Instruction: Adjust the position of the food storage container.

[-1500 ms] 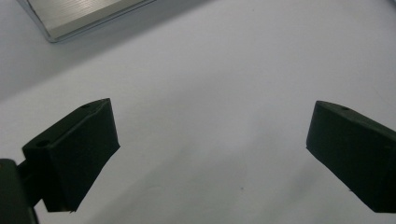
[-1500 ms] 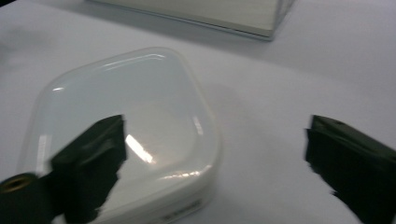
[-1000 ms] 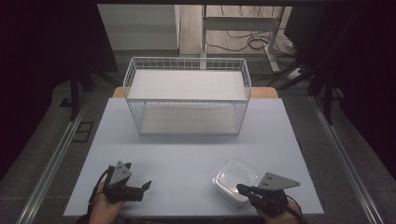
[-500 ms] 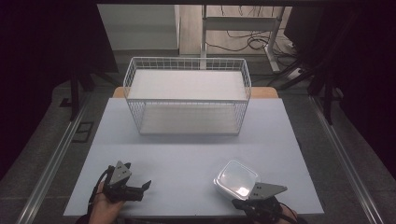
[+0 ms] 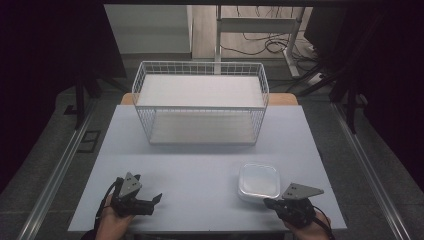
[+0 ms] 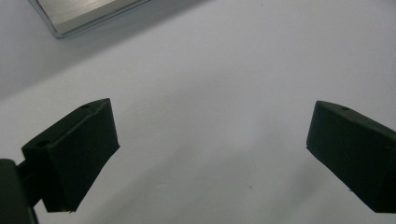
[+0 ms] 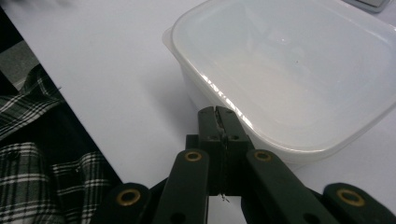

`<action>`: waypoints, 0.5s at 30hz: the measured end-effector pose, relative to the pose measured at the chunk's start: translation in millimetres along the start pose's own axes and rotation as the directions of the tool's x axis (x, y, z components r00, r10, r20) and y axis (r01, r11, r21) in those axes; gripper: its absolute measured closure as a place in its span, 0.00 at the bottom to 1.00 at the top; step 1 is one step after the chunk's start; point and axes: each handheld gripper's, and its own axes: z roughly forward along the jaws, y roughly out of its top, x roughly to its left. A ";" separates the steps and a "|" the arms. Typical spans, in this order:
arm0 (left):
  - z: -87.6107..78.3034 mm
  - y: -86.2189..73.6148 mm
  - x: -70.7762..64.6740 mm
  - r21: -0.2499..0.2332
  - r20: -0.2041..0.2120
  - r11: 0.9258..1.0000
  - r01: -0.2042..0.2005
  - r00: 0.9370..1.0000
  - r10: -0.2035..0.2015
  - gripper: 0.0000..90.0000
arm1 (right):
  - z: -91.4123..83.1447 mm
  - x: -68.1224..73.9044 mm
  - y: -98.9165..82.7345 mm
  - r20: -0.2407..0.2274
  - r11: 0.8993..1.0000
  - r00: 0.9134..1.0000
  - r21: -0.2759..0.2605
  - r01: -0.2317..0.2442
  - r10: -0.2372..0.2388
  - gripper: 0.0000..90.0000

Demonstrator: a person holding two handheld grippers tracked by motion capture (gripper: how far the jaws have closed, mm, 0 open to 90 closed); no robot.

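White table (image 5: 200, 170) carries one wire basket (image 5: 200, 107), one plastic container (image 5: 259, 181).

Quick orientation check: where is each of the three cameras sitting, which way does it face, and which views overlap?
High view: fixed above the person's side, facing forward and down on the table and wire basket; both hands, left gripper and right gripper enter below.
Left gripper view: rides the left gripper, facing bare tabletop between open jaws.
Right gripper view: rides the right gripper, closed on the plastic container rim; a plaid sleeve at left.
Shared: the container shows in high and right gripper views.
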 end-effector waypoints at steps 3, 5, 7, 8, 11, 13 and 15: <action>-0.2 -0.1 0.5 -0.004 0.000 1.000 0.007 1.000 -0.007 0.02 | -11.2 -1.0 2.5 -0.007 0.999 1.000 -0.049 -0.011 0.010 0.99; 0.1 -0.2 0.8 -0.003 0.001 1.000 0.010 1.000 -0.010 0.02 | -21.8 -5.5 3.8 0.037 0.996 0.999 -0.086 -0.020 0.024 0.99; 0.2 -0.1 0.5 -0.003 0.002 1.000 0.008 1.000 -0.008 0.02 | -28.8 -14.8 3.3 0.099 0.993 0.993 -0.104 -0.049 0.059 0.99; 0.2 0.0 0.4 -0.002 0.002 1.000 0.007 1.000 -0.007 0.02 | -30.2 -19.1 2.7 0.123 0.993 0.990 -0.106 -0.055 0.068 0.99; 1.1 0.4 0.0 0.001 0.004 1.000 0.007 1.000 -0.007 0.02 | -27.7 -37.0 0.4 0.203 0.991 0.973 -0.094 -0.095 0.113 0.99; 1.8 0.7 -0.3 0.004 0.006 1.000 0.008 1.000 -0.008 0.02 | -20.0 -48.1 -0.7 0.203 0.989 0.969 -0.082 -0.127 0.141 0.99; 2.3 0.8 -0.7 0.008 0.008 1.000 0.003 1.000 -0.003 0.02 | -10.1 -56.1 -1.0 0.210 0.989 0.966 -0.054 -0.140 0.148 0.99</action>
